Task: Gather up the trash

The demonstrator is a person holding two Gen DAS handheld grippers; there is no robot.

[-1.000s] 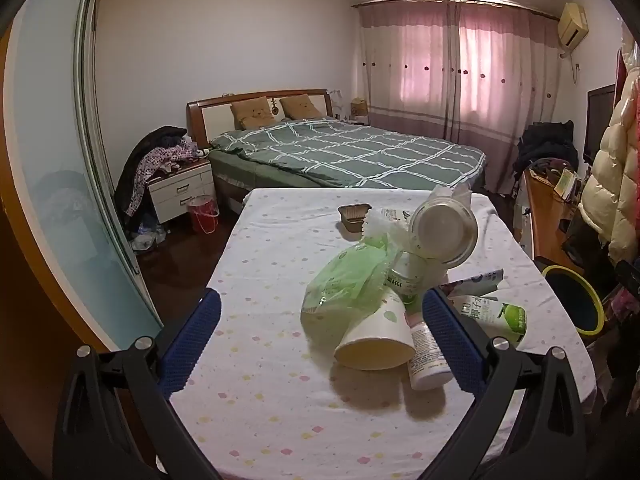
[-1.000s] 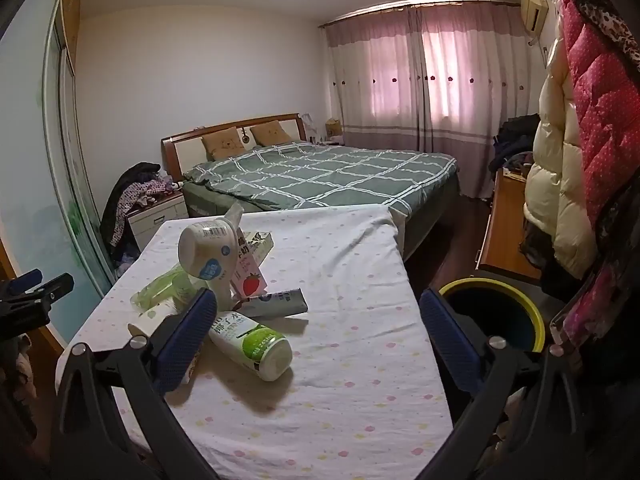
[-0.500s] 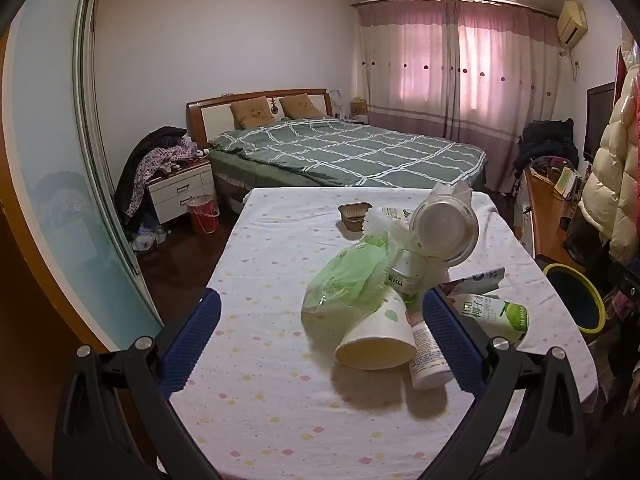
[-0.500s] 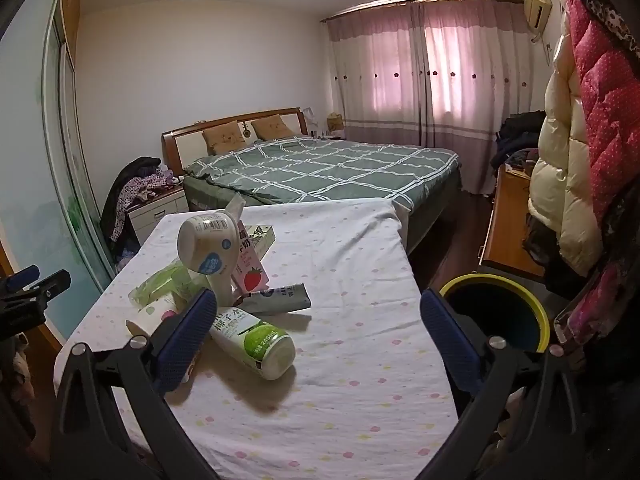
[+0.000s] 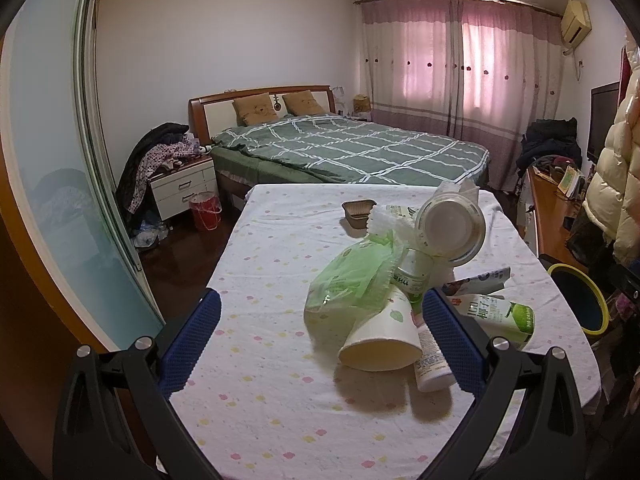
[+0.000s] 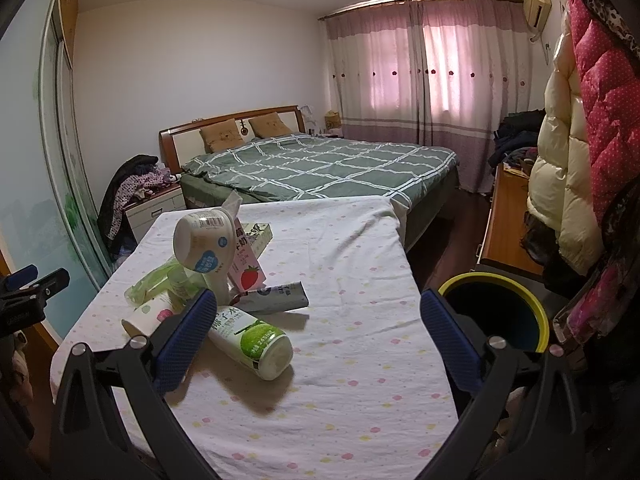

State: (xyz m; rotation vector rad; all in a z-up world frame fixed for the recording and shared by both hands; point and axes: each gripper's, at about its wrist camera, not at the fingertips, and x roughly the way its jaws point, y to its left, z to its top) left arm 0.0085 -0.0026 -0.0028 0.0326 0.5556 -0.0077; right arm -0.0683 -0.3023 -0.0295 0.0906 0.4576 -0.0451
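A: Trash pile: where is it, and which tongs are nearer?

B: It sits centre-right in the left wrist view and left of centre in the right, on the white dotted tablecloth (image 5: 256, 360). The black bin with yellow rim (image 6: 494, 314) stands at the frame's right. The white-and-green bottle (image 6: 250, 340) lies just ahead of the right gripper (image 6: 314, 332), long axis running upper left to lower right. The left gripper (image 5: 320, 340) faces the white paper cup (image 5: 380, 340).

A: Jaw state?

B: Both spread wide, holding nothing.

A: Count?

B: One bin, one cup; further items overlap, uncountable.
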